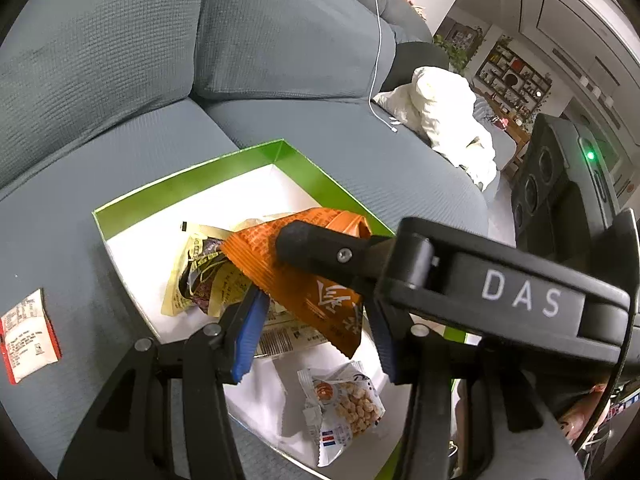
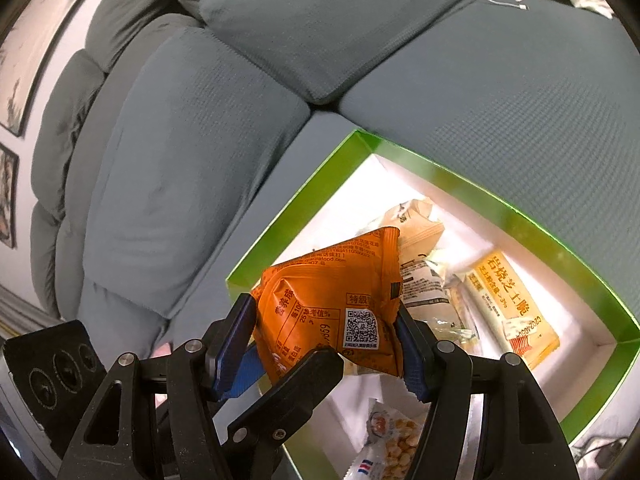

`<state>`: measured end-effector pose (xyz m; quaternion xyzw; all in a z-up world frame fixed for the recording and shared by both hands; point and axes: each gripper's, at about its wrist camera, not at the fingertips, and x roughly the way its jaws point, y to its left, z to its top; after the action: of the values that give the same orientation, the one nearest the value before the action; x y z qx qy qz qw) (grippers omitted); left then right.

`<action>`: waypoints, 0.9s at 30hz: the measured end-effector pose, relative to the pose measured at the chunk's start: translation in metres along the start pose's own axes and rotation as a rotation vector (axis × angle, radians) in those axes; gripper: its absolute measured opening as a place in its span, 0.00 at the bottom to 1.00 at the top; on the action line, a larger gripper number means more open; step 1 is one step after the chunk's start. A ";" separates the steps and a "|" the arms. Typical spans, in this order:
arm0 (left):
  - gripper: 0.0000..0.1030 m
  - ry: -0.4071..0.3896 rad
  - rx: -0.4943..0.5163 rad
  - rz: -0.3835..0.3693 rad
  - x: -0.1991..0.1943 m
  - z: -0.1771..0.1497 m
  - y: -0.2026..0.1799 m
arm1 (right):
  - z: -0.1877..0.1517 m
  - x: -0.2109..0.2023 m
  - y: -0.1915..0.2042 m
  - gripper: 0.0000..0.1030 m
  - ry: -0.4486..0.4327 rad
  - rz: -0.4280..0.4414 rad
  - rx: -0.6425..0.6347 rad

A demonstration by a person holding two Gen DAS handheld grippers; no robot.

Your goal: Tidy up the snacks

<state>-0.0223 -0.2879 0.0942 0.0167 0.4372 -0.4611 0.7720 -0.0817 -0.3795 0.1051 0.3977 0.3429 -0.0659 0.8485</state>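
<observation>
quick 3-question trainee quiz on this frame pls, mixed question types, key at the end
1. True or false: the orange snack packet sits between the fingers of the right gripper, above the green-walled box.
2. Multiple choice: where is the red-and-white packet?
A. inside the box
B. on the sofa seat outside the box
C. in the left gripper
3. Fill in: the white cable hangs down the sofa's ____ cushion.

Key
1. True; its blue pads press both sides of the packet.
2. B; it lies on the grey sofa beside the box, and the left gripper is open with nothing clamped.
3. Back.
</observation>
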 end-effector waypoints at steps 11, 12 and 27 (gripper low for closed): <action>0.46 0.034 -0.015 -0.006 0.009 -0.003 0.001 | -0.004 0.002 -0.005 0.66 0.001 -0.051 0.032; 0.46 0.037 -0.016 -0.006 0.010 -0.003 0.002 | -0.003 0.003 -0.006 0.66 0.001 -0.053 0.036; 0.79 -0.064 -0.063 -0.007 -0.032 -0.009 0.015 | -0.002 -0.011 0.000 0.78 -0.097 -0.115 0.032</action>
<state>-0.0237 -0.2529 0.1052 -0.0237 0.4266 -0.4502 0.7841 -0.0914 -0.3796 0.1111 0.3869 0.3228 -0.1392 0.8525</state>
